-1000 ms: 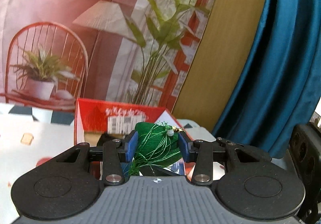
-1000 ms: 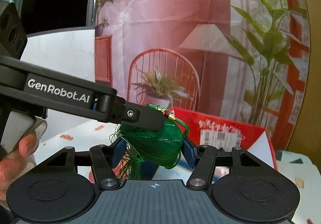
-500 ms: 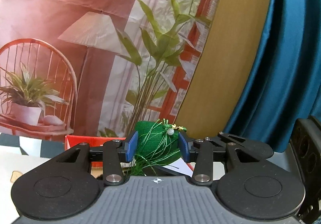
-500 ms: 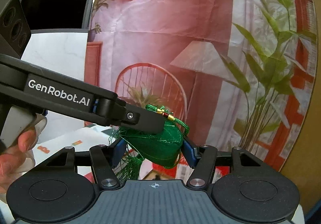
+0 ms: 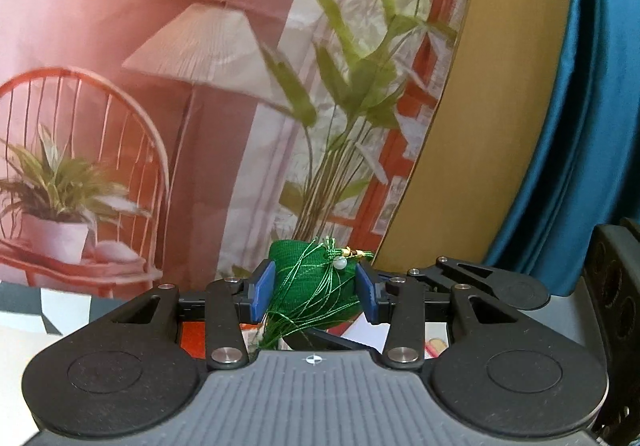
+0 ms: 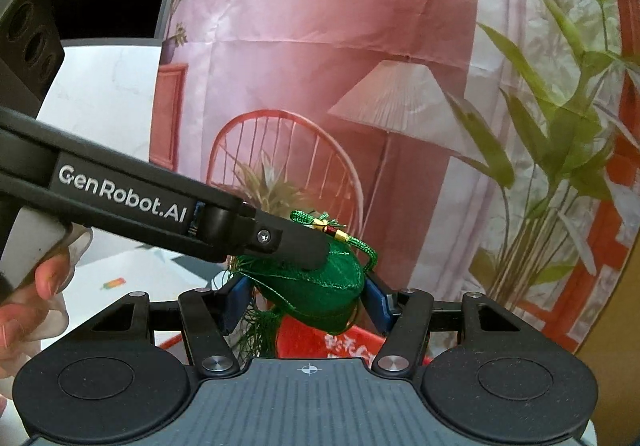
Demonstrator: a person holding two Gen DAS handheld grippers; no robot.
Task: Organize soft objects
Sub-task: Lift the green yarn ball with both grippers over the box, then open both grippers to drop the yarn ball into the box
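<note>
Low in the centre of both views, the green tasselled pouch (image 5: 310, 288) sits pinched between the blue pads of the left gripper (image 5: 315, 296) and right gripper (image 6: 306, 304) at once, seemingly so the limp thing cannot sag over the red box (image 6: 348, 344)

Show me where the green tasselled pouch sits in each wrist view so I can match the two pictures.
Left wrist view: green pouch low centre, clamped between the blue finger pads.
Right wrist view: green pouch low centre between the pads, the other gripper's black finger lying across its top.
Shared landmark: the backdrop's printed pleated lamp.
</note>
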